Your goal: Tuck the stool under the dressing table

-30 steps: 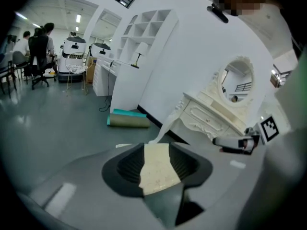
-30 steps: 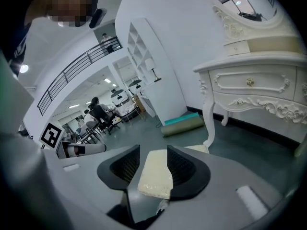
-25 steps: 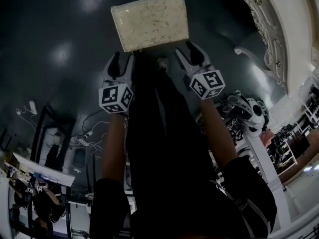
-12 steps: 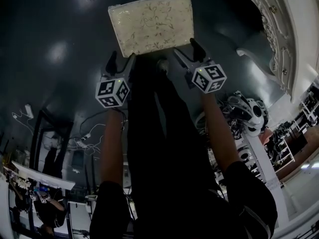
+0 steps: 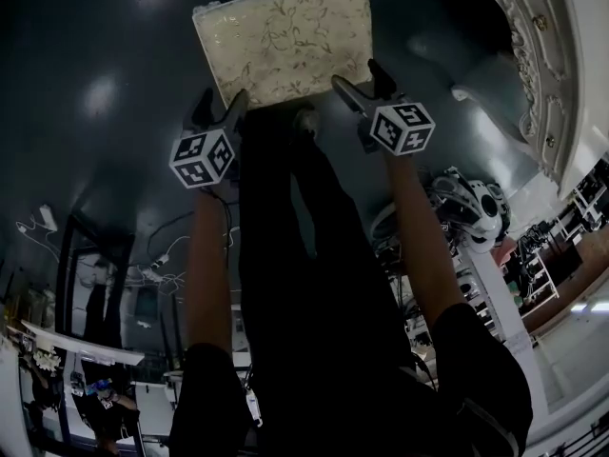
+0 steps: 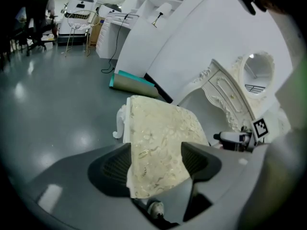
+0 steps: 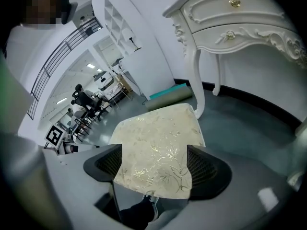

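On floor at 12 o'clock: stool [image 5: 285, 36], long axis 9-to-3, near edge just ahead of my claws. Left claw [image 5: 219, 109] at its left corner, right claw [image 5: 363, 78] at right, equally near. Both wide, jaws just been opening, cushion edge between, not gripped. Desk [image 5: 533, 55] at 2 o'clock, apart.

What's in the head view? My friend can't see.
A cream flowery stool sits on a dark floor, white dressing table at right. The left gripper and right gripper reach toward its near corners, jaws just opened wider, a corner between each pair.
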